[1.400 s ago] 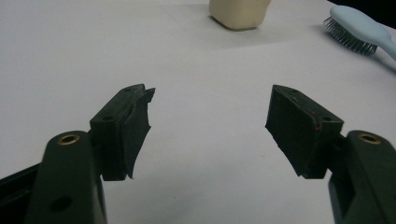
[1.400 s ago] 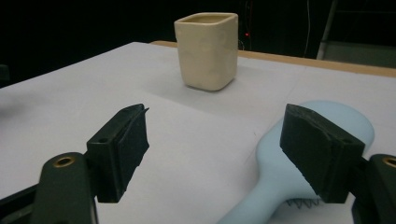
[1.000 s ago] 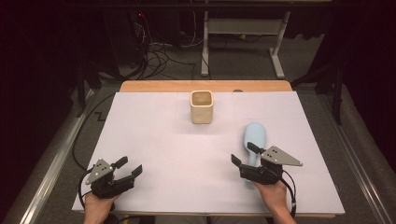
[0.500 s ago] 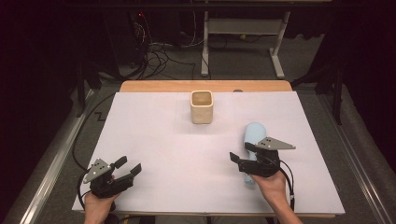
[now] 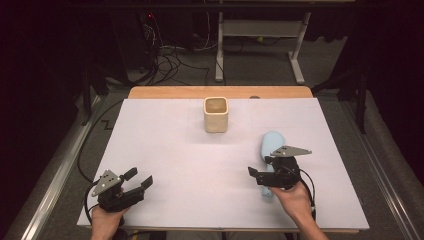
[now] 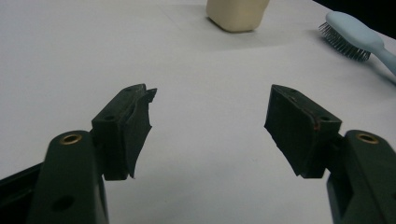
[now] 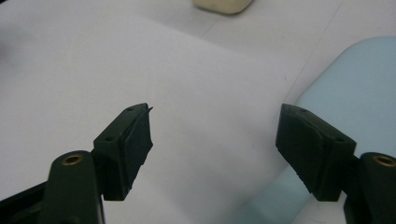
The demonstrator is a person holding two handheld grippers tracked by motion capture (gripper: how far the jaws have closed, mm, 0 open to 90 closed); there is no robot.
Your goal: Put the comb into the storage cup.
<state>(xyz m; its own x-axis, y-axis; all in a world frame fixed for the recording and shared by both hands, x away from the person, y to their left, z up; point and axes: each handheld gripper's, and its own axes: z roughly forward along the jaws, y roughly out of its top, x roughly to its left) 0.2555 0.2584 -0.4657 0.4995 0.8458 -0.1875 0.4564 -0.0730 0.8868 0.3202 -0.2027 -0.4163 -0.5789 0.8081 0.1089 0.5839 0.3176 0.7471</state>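
Your right gripper [image 5: 264, 172] hangs over the blue brush [image 5: 270, 145].

The brush lies flat on the white table [image 5: 170, 150], right of the cream cup [image 5: 216, 114]. Your right jaws were just closing a little but stand wide, nothing pinched, above the handle end. Your left gripper [image 5: 138, 179] sits at the near left corner, jaws apart and empty.

A beige square cup [image 5: 216, 114] is standing upright toward the far edge of the white-covered bench [image 5: 165, 150].
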